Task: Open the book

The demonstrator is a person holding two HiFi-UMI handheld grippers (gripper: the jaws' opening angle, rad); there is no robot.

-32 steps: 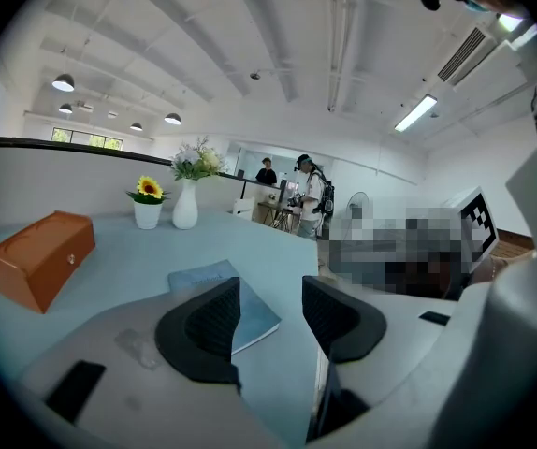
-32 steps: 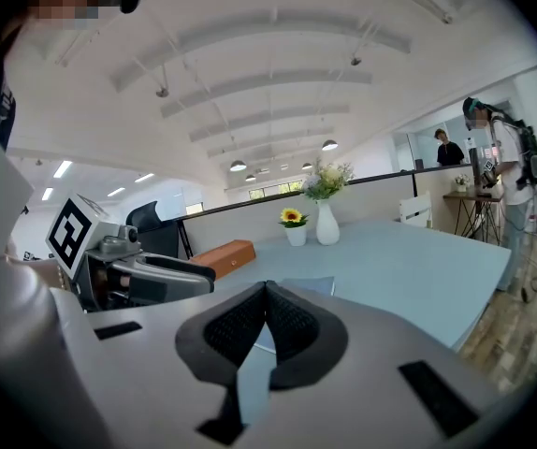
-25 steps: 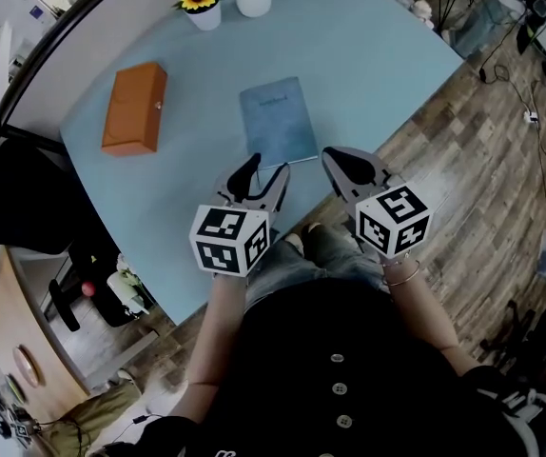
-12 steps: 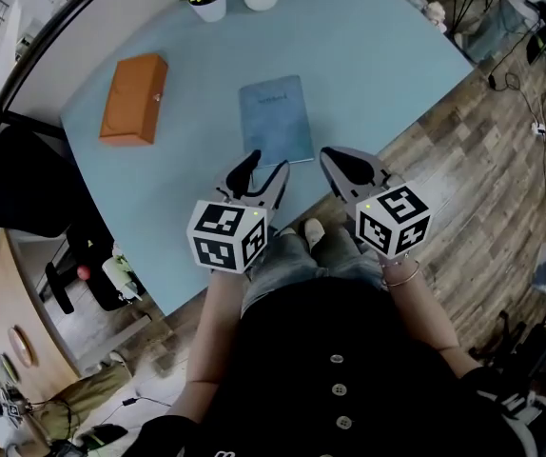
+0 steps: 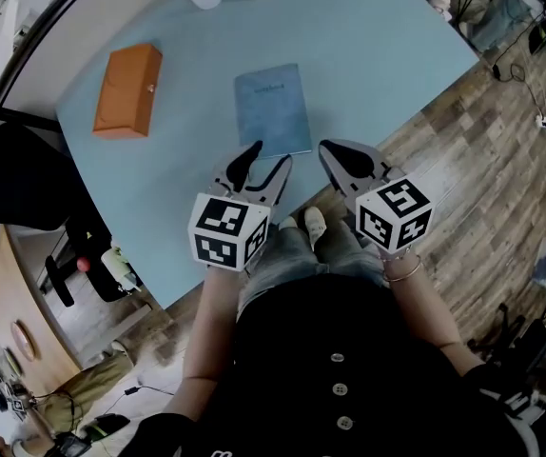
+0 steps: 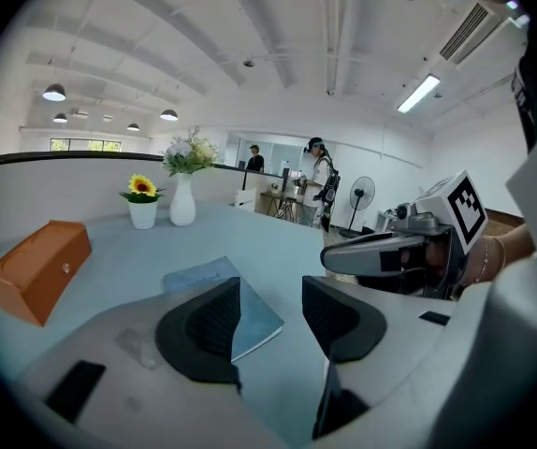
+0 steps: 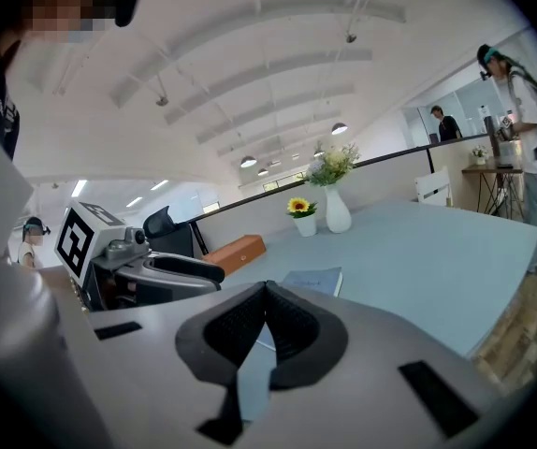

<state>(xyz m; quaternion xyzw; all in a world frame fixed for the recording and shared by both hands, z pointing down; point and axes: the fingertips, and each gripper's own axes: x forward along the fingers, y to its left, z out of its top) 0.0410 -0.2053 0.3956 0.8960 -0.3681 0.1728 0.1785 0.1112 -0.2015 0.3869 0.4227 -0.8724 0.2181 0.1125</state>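
2 grippers are hovering just below the closed book point(image 5: 273, 110), mid-frame.
The left tongs point(image 5: 265, 165) are gaping, empty; the right tongs point(image 5: 347, 163) are clenched on nothing, likely lining up for the cover.

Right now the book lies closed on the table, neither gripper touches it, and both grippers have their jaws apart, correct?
Not quite. Only the left gripper has its jaws apart; the right gripper view shows the right gripper with jaws together, on nothing. The rest holds: the book lies closed on the table and neither gripper touches it.
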